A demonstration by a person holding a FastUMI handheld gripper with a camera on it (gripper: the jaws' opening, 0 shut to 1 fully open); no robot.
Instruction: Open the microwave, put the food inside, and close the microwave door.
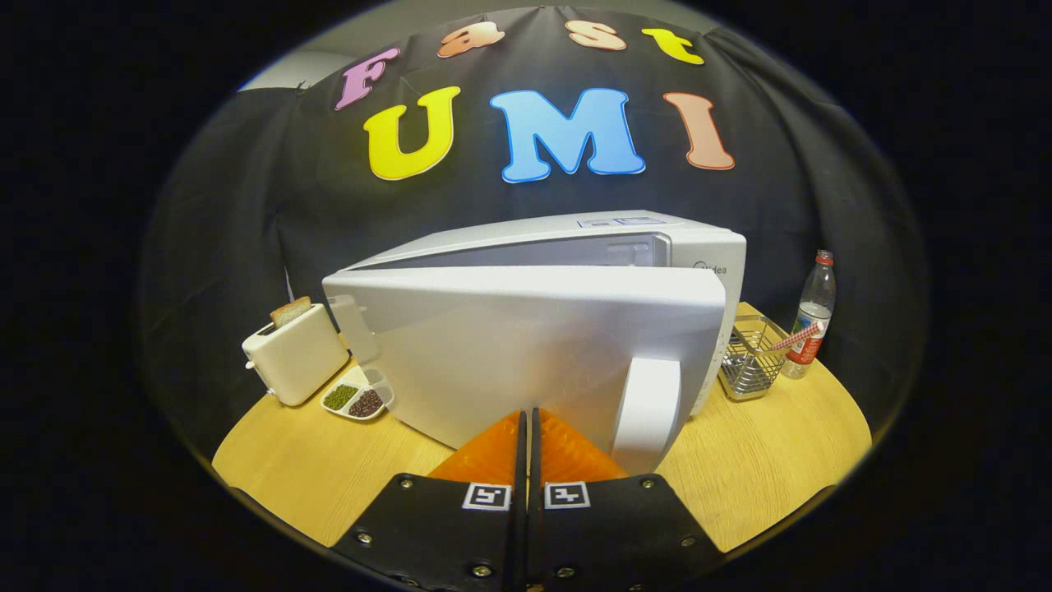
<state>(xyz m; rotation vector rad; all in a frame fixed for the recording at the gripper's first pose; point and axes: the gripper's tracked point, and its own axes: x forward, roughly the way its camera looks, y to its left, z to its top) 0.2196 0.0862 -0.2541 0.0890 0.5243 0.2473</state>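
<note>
A white microwave (699,247) stands on the round wooden table (764,469). Its door (493,353) hangs partly open, swung out toward me, with the top of the cavity showing in the gap above it. The door's white handle (649,411) is just to the right of my fingers. My gripper (526,415) is shut with nothing between the fingers, and its tips are at the door's outer face, left of the handle. The inside of the microwave is hidden behind the door.
A cream toaster (294,355) with a slice of bread stands left of the microwave, and a small white tray of beans (357,399) lies in front of it. To the right stand a wire basket (748,362) and a plastic bottle (814,316).
</note>
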